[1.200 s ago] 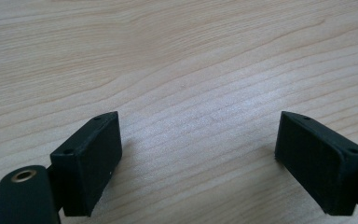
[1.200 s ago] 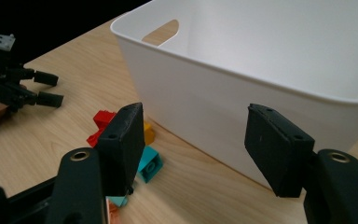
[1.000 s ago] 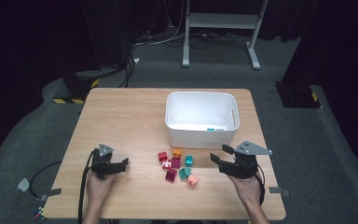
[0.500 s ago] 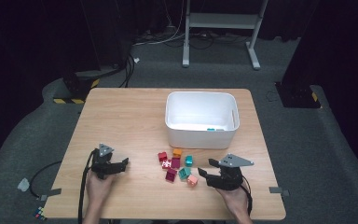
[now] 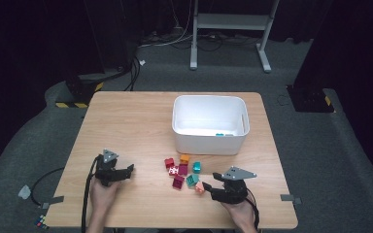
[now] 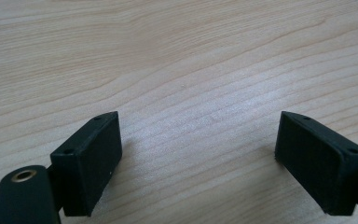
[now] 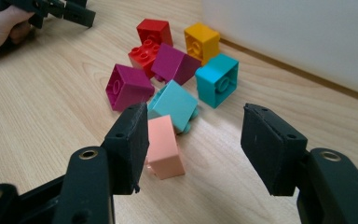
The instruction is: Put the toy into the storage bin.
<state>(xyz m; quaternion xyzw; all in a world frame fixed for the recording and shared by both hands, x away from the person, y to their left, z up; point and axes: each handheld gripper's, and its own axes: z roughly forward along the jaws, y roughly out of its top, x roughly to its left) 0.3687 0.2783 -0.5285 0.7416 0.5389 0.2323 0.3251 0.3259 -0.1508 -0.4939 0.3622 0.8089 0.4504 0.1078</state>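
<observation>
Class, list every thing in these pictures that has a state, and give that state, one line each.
Left tool: open, nothing between its jaws.
Right tool: open, jaws just been closing, pink brick beside its left jaw, not gripped.
White bin: upright, one teal piece inside.
Teal brick: tipped, against the pink one.

A salmon-pink plastic brick (image 7: 164,147) lies among two teal bricks (image 7: 173,105), two magenta ones (image 7: 128,86), two red ones (image 7: 154,31) and an orange-yellow one (image 7: 202,42). The rectangular plastic tub (image 5: 209,125) is white (plain), the wooden surface (image 5: 136,131) pale, fine-grained.
</observation>
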